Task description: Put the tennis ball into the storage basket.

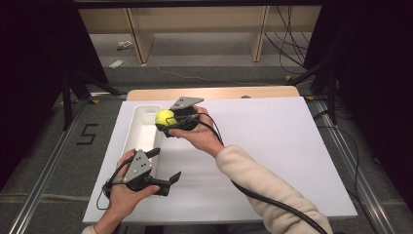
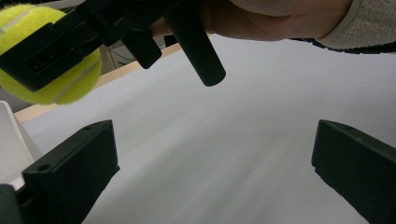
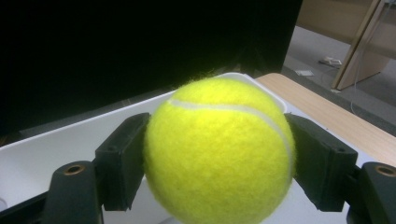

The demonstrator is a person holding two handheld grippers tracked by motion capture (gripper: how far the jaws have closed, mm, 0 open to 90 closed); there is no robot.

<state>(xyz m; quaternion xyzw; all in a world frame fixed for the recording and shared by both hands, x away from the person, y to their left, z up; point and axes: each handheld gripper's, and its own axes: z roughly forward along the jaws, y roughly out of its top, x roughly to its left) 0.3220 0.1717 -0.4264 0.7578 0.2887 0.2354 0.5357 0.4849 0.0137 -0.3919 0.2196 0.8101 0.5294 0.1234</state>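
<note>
A yellow tennis ball (image 1: 165,117) (image 3: 219,151) is clamped between the jaws of my right gripper (image 1: 168,120) (image 3: 217,161), which is shut on it and holds it in the air at the right edge of the long white tray (image 1: 138,134) (image 3: 42,154). In the left gripper view the ball (image 2: 56,84) shows at top left, held by the other gripper. My left gripper (image 1: 165,168) (image 2: 212,172) rests low over the white board near the front left, jaws wide apart and nothing between them.
The white board (image 1: 272,146) covers a wooden table (image 1: 214,92). Wooden shelving legs and cables lie on the floor behind. A black cable (image 1: 272,202) trails from the right gripper along the sleeve. Dark tripod legs stand at both back corners.
</note>
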